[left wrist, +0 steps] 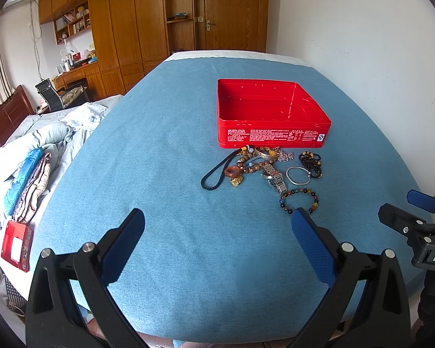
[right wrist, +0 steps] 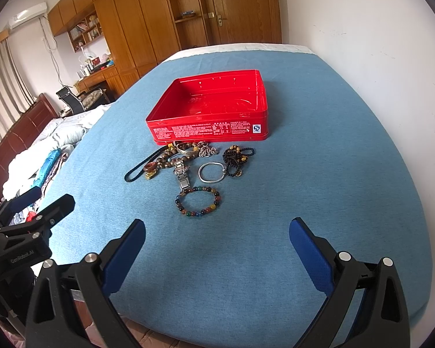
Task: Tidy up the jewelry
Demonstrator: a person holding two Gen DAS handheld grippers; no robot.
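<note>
One open red rectangular metal tin with white print on its front wall stands on the counter covered with a blue cloth. The tin has no lid on it, and nothing loose can be made out inside; the floor seems to carry only an embossed pattern.

The jewelry lies on the cloth just in front of the tin, on the near side. I count one round bracelet of multicoloured glossy beads, which lies alone and nearest to the two grippers. Behind it there is one thin silver bangle, one silver metal link watch, one string of small black and brown beads in a loose heap, one black braided cord, one reddish-brown ring touching a small gold-coloured piece, one wide engraved silver bangle and one silver chain close to the tin wall. Some brown patterned beads are tangled between the cord and the watch; their number I cannot tell.

There are two grippers. The left hand-held gripper hovers over bare cloth with its two blue pads wide apart and nothing between them. The right hand-held gripper is also spread wide and empty, with the multicoloured bracelet just ahead of it.
</note>
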